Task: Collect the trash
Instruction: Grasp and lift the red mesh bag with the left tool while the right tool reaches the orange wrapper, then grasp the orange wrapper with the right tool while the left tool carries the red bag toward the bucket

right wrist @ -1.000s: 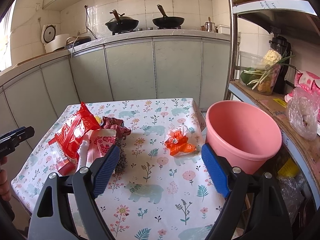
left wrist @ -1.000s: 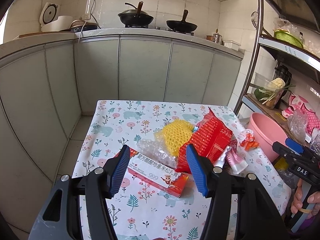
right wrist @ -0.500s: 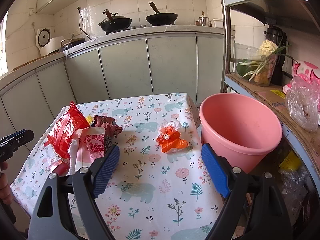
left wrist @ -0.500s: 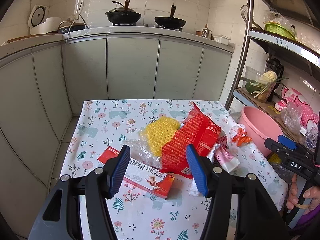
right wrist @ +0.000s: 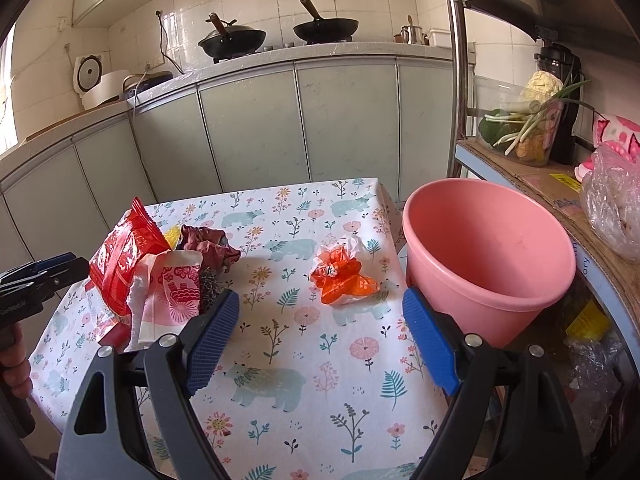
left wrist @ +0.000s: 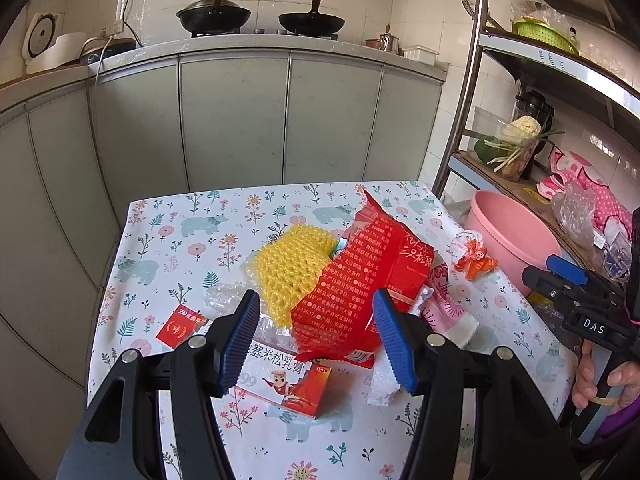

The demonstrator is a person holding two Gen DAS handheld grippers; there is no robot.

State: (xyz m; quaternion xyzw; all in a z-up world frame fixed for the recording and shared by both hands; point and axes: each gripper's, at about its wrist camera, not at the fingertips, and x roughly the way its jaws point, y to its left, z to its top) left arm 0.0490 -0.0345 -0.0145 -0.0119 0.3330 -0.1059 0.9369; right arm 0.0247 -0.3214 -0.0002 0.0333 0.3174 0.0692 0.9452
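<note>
Trash lies on a floral table (left wrist: 188,240): a red snack bag (left wrist: 360,288), a yellow foam net (left wrist: 294,266), a red-and-white medicine box (left wrist: 288,380), clear plastic (left wrist: 224,294), a pink-white wrapper (left wrist: 444,304) and an orange wrapper (left wrist: 474,258). My left gripper (left wrist: 316,338) is open above the red bag (right wrist: 124,256) and box. My right gripper (right wrist: 320,342) is open, just short of the orange wrapper (right wrist: 342,276). A pink bucket (right wrist: 488,256) stands off the table's right edge. A dark red crumpled wrapper (right wrist: 210,242) lies by the bag.
Grey kitchen cabinets (left wrist: 232,120) with two woks (left wrist: 214,14) stand behind the table. A metal shelf rack (right wrist: 520,152) with vegetables and bags is on the right, beside the bucket (left wrist: 516,236). A steel scourer (right wrist: 210,280) lies near the right gripper's left finger.
Both grippers have moved forward over the table toward the trash. The left one now hangs over the red bag, the right one is nearer the orange wrapper. Both stay open.
</note>
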